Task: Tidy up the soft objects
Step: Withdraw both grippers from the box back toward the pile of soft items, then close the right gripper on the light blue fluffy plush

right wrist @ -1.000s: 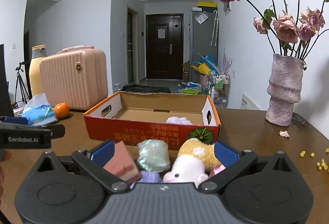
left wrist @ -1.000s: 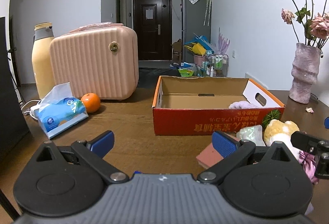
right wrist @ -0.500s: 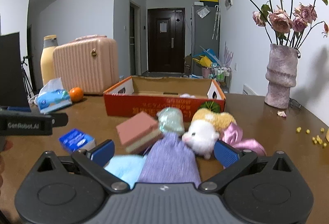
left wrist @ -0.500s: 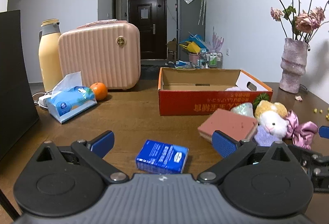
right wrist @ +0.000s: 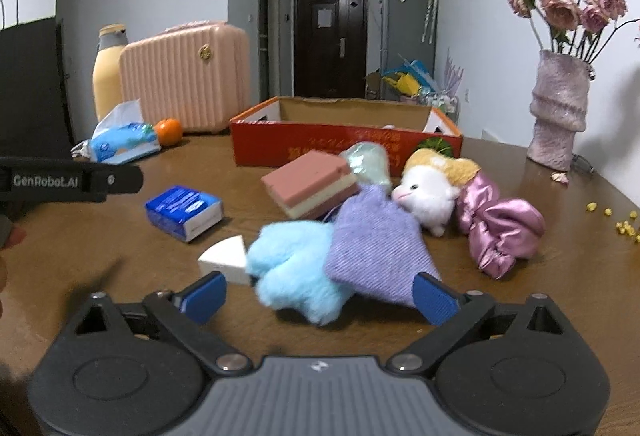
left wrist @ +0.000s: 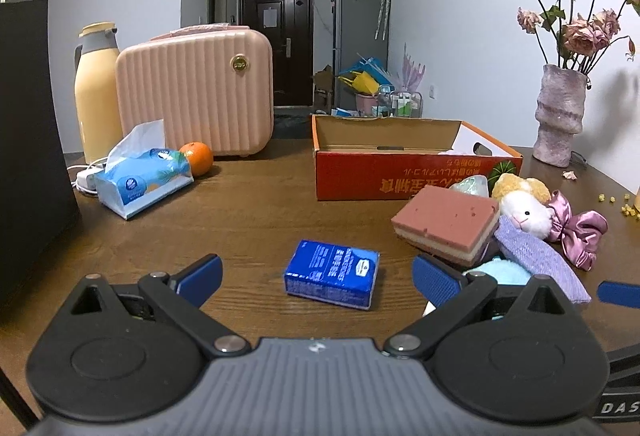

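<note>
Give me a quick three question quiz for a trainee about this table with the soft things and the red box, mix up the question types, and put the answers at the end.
1. True or false: the purple knitted pouch lies partly over the light blue fluffy item.
2. What sits closest in front of the left gripper? A) the orange B) the blue packet C) the vase
3. Fill in: the plush toy lies on the table, ______ the red cardboard box.

Key
1. True.
2. B, the blue packet; it lies between the open jaws, untouched.
3. Outside, just in front of it.
</note>
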Action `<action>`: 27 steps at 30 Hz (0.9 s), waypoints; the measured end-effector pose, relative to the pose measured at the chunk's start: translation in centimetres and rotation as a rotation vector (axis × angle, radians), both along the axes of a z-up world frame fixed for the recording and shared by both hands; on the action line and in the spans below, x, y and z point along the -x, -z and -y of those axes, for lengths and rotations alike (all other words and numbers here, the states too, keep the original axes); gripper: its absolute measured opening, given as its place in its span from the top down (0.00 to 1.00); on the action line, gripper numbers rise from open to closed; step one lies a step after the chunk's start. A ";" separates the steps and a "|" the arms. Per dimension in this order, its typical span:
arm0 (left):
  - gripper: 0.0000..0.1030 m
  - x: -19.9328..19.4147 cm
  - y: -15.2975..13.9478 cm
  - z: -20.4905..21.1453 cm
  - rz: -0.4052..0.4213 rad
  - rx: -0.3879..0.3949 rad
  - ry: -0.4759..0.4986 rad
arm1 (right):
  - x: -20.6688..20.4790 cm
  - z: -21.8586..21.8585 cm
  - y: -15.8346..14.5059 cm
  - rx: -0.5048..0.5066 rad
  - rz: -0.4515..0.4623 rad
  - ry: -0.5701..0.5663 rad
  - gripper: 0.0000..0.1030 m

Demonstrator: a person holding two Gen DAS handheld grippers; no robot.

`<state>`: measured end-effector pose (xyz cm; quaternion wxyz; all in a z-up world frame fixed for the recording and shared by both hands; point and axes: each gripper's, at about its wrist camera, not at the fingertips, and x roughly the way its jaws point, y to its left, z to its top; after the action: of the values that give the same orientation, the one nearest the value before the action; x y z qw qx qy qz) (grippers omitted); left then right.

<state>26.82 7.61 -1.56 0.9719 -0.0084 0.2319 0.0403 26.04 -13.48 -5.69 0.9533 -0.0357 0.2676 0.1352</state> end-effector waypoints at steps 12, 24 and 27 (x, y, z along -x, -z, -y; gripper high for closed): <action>0.00 0.4 0.4 -2.3 -0.025 0.024 -0.012 | -2.9 -1.6 0.9 -0.009 -0.090 0.016 0.21; 0.00 0.5 0.4 -2.6 -0.034 0.040 -0.016 | -6.3 -1.9 1.4 -0.062 -0.146 0.049 0.21; 0.00 0.3 0.6 -2.6 -0.044 0.042 -0.016 | -7.0 -2.0 1.7 -0.079 -0.157 0.053 0.21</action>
<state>26.47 10.22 -2.12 0.9658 -0.0296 0.2538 0.0435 33.08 -11.51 -7.37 0.9333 0.0197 0.3370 0.1229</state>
